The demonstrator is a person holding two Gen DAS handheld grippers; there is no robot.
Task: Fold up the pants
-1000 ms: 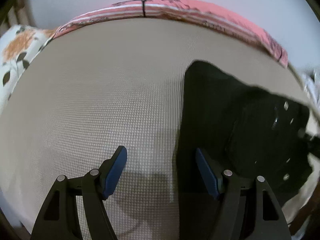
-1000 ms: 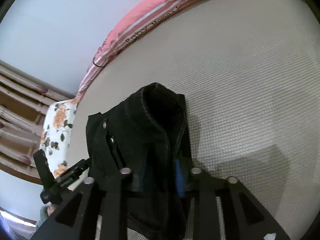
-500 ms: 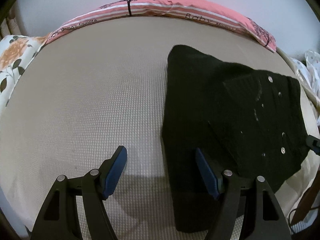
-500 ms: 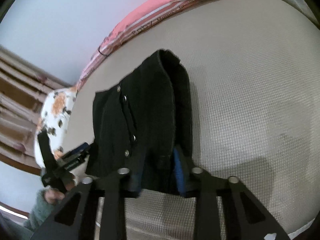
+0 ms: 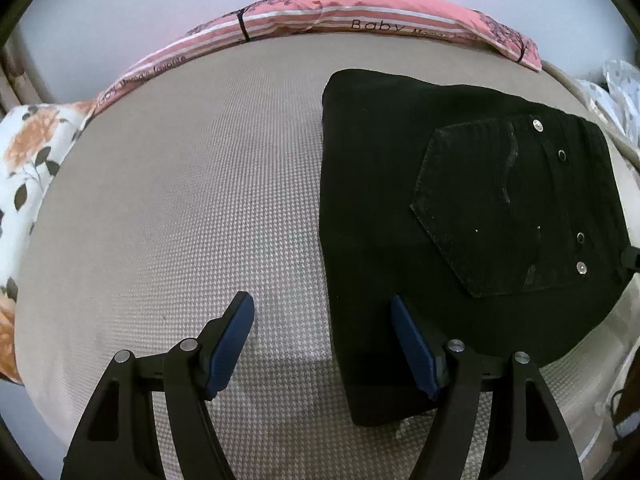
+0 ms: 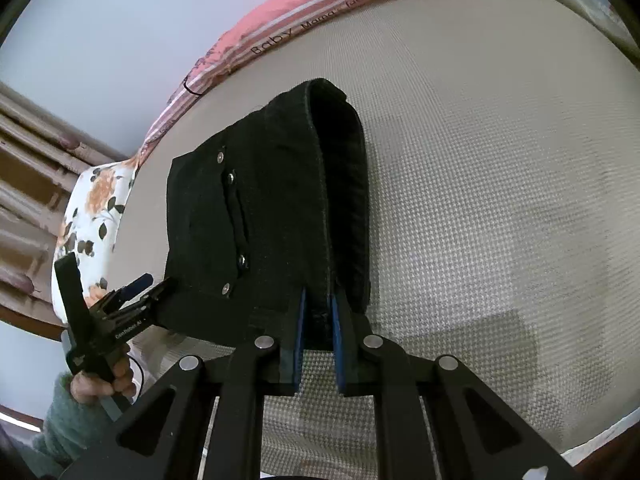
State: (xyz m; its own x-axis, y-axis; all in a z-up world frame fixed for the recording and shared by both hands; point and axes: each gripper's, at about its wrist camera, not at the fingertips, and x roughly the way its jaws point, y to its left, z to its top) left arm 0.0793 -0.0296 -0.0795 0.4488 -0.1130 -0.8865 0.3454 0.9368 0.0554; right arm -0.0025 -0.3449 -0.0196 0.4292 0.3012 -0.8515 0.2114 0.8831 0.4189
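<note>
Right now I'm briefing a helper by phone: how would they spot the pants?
Find the beige textured mattress edged by a pink striped bolster. On it lies a folded black denim bundle, the only dark item, with a stitched back pocket and silver rivets.

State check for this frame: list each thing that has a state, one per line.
pants: black, folded into a compact stack on the mattress, back pocket up
right gripper: jaws closing, near edge of the pants between the pads
left gripper: open, holding nothing, one finger over the pants' edge
mattress: bare beige cover, pants lying on it
pink pillow: lying along the far edge
</note>
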